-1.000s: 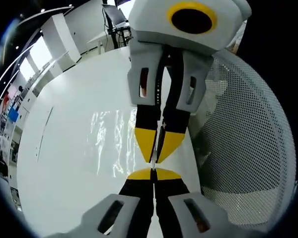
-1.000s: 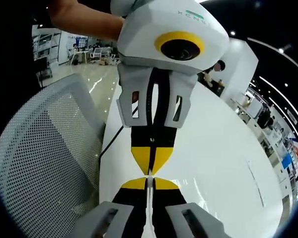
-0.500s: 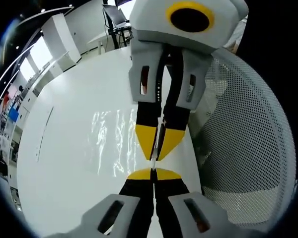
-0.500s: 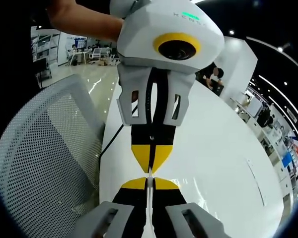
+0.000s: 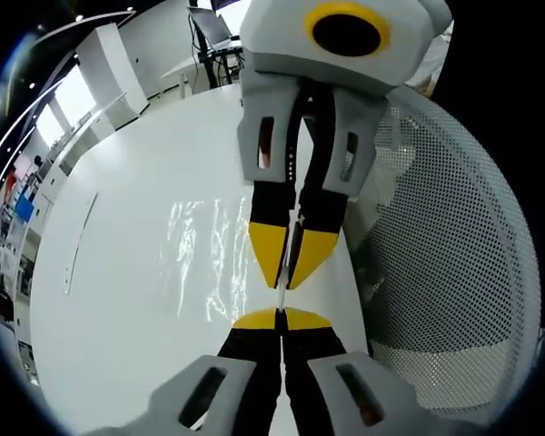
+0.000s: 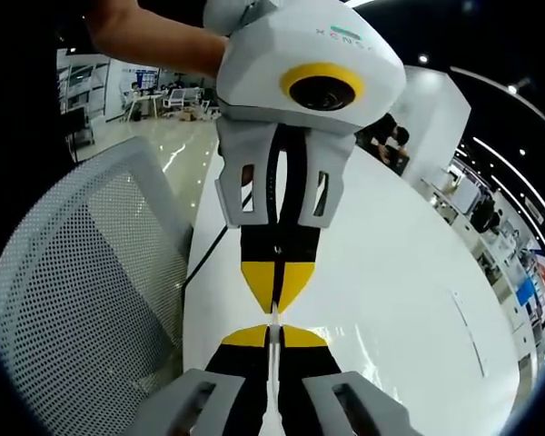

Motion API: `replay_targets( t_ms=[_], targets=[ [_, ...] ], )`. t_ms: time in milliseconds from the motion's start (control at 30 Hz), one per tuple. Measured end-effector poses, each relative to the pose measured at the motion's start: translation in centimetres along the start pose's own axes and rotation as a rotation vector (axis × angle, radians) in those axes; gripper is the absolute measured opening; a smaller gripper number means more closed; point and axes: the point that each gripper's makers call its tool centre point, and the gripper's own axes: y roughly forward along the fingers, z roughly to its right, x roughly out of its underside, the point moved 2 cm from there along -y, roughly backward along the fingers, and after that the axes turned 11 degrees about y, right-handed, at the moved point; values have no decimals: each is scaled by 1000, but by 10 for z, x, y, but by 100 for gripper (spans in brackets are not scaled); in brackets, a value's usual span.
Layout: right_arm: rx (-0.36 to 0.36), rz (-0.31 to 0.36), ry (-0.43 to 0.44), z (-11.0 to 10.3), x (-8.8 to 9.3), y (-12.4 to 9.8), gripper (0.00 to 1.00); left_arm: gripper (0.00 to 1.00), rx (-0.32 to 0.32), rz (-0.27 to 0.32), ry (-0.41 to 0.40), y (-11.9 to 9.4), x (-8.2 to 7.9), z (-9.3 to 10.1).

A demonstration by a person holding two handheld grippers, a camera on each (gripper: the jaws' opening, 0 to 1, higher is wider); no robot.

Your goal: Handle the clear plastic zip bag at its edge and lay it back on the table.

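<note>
Now both hand-held grippers, left (image 5: 280,313) & right (image 6: 273,329), pinch zip bag (image 5: 209,259) edge near table (image 5: 118,300) rim.

This is a large open office or lab hall. A long white worktop (image 5: 136,272) runs across the room, and a white mesh chair (image 6: 82,300) stands beside it. Farther back, desks (image 6: 163,95) stand on a glossy floor (image 6: 177,145). A monitor (image 5: 211,27) sits on a stand. Curved light strips (image 6: 518,154) cross the dark ceiling, and people (image 6: 391,141) sit at the far end.
</note>
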Motion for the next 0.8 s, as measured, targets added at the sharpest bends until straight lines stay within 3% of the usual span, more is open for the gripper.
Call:
replay_targets(
  t_ms=[800],
  targets=[
    [5, -2, 14, 0, 3, -3, 0, 0, 8, -4, -1, -1, 4, 0]
  ],
)
